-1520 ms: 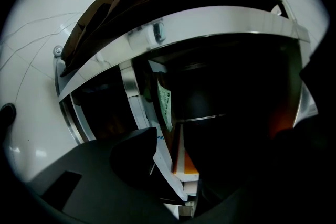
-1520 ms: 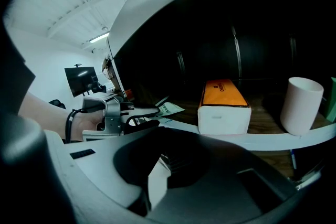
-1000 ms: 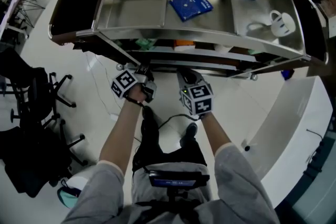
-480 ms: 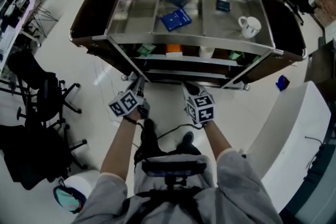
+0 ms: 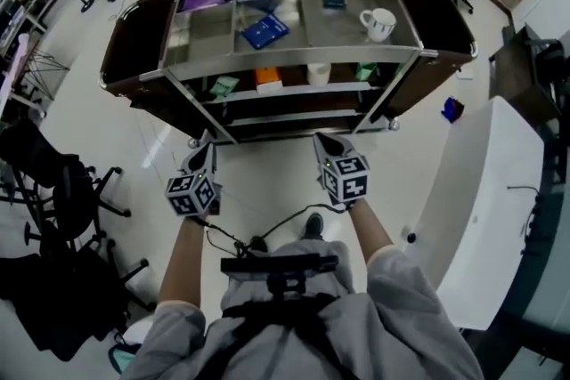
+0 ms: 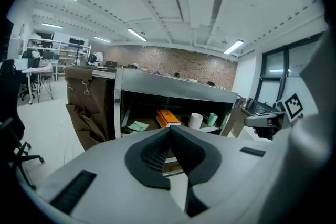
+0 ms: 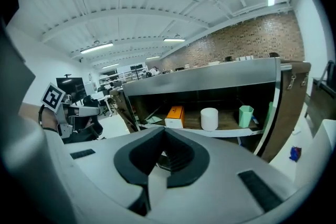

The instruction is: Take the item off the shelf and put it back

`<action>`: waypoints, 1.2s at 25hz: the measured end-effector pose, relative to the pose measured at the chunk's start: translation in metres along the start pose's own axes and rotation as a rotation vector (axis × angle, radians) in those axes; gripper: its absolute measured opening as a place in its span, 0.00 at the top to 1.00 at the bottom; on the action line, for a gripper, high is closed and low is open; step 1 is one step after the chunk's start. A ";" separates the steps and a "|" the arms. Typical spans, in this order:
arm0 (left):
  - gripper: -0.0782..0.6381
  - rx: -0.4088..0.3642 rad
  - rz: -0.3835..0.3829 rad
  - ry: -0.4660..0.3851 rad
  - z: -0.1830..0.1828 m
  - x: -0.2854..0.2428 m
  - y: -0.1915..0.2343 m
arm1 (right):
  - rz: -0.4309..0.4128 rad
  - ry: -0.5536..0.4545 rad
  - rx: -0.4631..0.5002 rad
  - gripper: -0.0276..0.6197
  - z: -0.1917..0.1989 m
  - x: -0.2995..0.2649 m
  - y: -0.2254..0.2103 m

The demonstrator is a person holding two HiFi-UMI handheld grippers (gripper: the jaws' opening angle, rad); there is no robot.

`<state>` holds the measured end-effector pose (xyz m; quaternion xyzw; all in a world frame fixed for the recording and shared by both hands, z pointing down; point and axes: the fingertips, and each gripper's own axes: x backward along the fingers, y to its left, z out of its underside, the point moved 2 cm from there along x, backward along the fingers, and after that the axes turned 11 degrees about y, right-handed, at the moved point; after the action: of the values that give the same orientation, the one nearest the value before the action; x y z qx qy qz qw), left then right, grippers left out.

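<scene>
Holding orange box (image 5: pixel 267 80), white cup (image 5: pixel 319 73), green cup (image 5: pixel 365 71): shelf (image 5: pixel 294 92); left gripper (image 5: pixel 206 152), right gripper (image 5: pixel 323 141) fingers closed.

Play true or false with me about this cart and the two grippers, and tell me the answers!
1. The left gripper holds the orange box. False: its jaws are shut on nothing, and the box sits on the shelf under the cart's top.
2. A white mug stands on top of the cart. True.
3. A blue book lies on the cart's top. True.
4. The green cup is on the floor. False: it stands on the same shelf as the orange box, farther right.
5. The right gripper is shut and empty. True.
</scene>
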<state>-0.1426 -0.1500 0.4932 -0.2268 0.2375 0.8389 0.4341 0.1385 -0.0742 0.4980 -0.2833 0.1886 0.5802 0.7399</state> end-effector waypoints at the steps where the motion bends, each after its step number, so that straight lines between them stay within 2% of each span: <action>1: 0.88 -0.002 0.008 0.008 0.004 0.004 0.001 | 0.009 -0.002 -0.009 0.94 0.003 0.005 0.003; 7: 0.88 -0.012 0.026 0.032 0.032 0.021 0.002 | 0.042 0.004 -0.044 0.94 0.032 0.023 0.026; 12: 0.88 -0.022 0.016 0.014 0.043 0.044 0.003 | 0.043 0.003 -0.046 0.94 0.051 0.032 0.046; 19: 0.88 -0.022 0.012 -0.005 0.047 0.066 0.008 | 0.073 -0.010 -0.025 0.95 0.057 0.042 0.060; 30: 0.88 -0.019 0.033 -0.006 0.056 0.076 0.008 | 0.067 -0.014 0.002 0.95 0.057 0.047 0.071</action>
<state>-0.1991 -0.0734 0.4939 -0.2244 0.2317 0.8489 0.4188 0.0788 0.0093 0.4995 -0.2720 0.1936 0.6064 0.7217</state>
